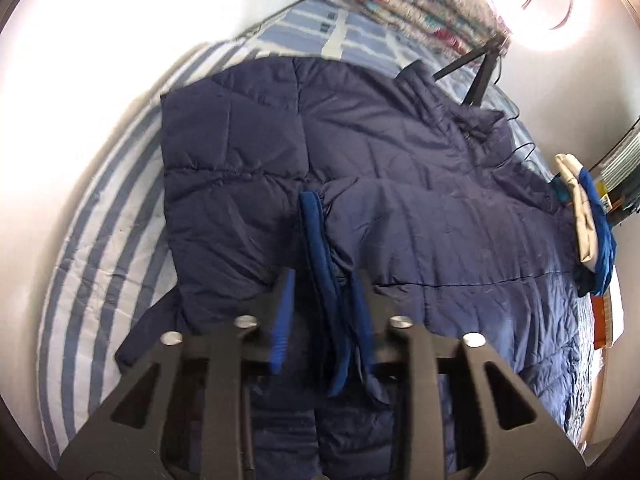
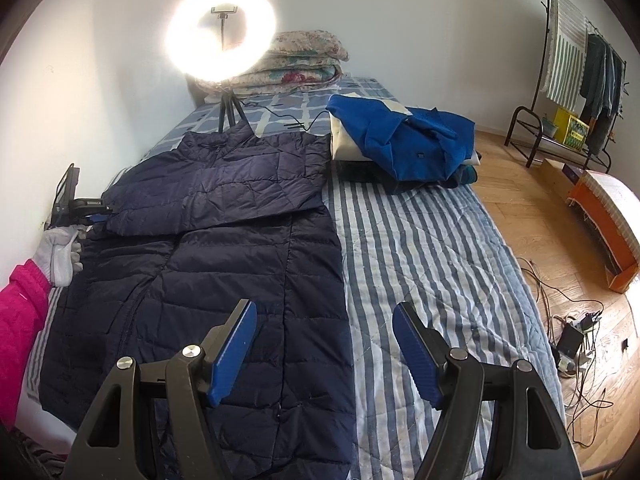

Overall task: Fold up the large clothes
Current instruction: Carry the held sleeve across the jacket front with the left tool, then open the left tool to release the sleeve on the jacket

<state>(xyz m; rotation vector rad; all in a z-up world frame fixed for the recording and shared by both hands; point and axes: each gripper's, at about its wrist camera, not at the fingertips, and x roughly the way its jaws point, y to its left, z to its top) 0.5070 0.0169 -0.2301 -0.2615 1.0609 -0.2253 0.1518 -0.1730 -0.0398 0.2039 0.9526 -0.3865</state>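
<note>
Left wrist view: the left gripper [image 1: 326, 300] points steeply down at the navy down coat [image 1: 360, 152], which lies spread on the striped bed [image 1: 92, 216]. A sleeve is laid across the coat's body just ahead of the claw, and its cuff [image 1: 316, 232] hangs between the narrowly parted jaws. The blue pads do not look pressed on it, so I judge the claw to be letting go, with one sleeve fold about done.

Right wrist view: the right gripper [image 2: 324, 356] hovers with jaws wide and empty, tilted down. The coat's lower hem lies under its left finger and bare bed under the right. Far ahead to the claw's left, a gloved hand [image 2: 60, 256] in a pink sleeve [image 2: 20, 320] carries the other claw at the coat's edge. The lower coat is still full length, so folding it up remains, I judge.
</note>
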